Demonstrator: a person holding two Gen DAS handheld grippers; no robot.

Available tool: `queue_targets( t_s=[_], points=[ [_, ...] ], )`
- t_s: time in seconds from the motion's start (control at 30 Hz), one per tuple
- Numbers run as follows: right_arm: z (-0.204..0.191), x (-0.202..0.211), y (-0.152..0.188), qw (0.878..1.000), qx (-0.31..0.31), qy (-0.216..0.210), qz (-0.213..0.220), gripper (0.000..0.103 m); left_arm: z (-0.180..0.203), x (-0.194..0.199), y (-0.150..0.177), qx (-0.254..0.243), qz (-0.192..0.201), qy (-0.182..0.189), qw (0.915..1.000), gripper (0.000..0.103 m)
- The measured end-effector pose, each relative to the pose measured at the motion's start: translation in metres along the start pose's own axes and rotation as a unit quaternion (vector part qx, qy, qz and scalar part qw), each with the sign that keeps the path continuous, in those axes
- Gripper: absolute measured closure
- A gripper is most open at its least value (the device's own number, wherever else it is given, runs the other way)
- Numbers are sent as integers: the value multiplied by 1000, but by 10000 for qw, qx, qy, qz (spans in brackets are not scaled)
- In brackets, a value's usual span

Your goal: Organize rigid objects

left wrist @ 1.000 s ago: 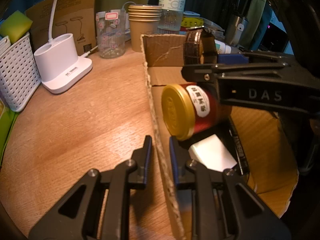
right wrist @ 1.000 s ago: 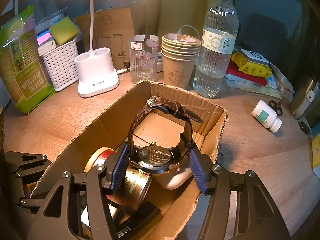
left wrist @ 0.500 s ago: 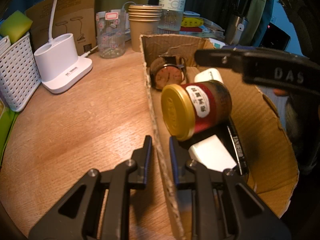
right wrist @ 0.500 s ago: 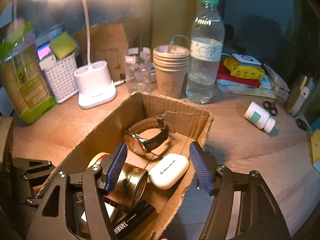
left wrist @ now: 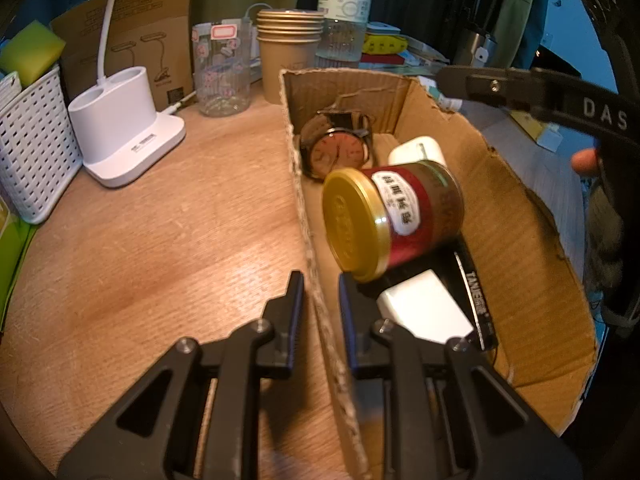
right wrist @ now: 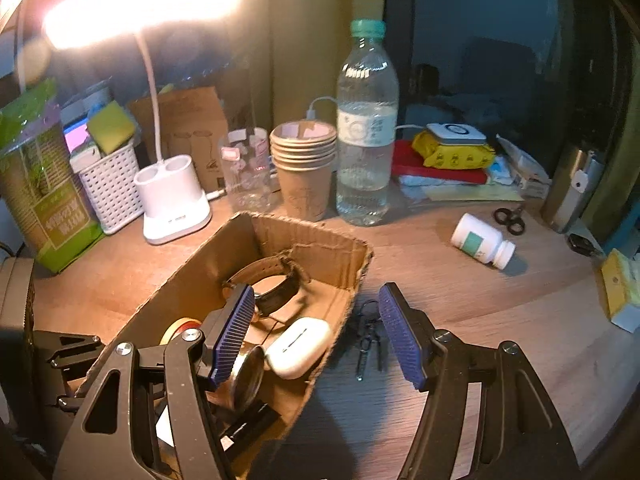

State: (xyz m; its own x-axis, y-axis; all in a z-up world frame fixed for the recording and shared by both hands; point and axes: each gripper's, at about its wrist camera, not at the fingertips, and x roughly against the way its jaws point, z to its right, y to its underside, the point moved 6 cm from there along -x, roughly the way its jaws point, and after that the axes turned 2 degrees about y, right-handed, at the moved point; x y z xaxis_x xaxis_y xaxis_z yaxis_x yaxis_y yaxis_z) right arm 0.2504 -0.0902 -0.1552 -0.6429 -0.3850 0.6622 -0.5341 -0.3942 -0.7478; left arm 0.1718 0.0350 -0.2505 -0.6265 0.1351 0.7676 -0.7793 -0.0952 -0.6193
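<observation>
With the watch (left wrist: pixel 340 148) lying at the far end of the cardboard box (left wrist: pixel 516 216), beside the white case (right wrist: pixel 298 342) and jar (left wrist: pixel 394 216), reads as a drop finished. Left gripper (left wrist: pixel 320 292): jaws pinching the box wall. Right gripper (right wrist: pixel 320 336): jaws spread, empty. Next likely the keys (right wrist: pixel 368 332) or pill bottle (right wrist: pixel 482 246) on the bench (left wrist: pixel 160 240); needs a reach outside the box.

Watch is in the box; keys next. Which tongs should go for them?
Right. The right tongs are open and empty, with the keys on the table just ahead of them. The left tongs are shut on the cardboard box wall, steadying it.
</observation>
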Motion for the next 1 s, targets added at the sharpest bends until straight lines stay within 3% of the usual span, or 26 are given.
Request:
queue_targets(
  t_s=[0.53, 0.77, 1.0],
  points=[
    [60, -12, 18, 9974, -495, 523, -102, 35, 4, 4, 0, 30, 8, -12, 10000, 84],
    [72, -32, 37, 9967, -534, 488, -380, 35, 3, 4, 0, 30, 8, -9, 10000, 84],
    [70, -54, 54, 9960, -502, 126, -731, 35, 3, 4, 0, 30, 8, -9, 10000, 84]
  ],
)
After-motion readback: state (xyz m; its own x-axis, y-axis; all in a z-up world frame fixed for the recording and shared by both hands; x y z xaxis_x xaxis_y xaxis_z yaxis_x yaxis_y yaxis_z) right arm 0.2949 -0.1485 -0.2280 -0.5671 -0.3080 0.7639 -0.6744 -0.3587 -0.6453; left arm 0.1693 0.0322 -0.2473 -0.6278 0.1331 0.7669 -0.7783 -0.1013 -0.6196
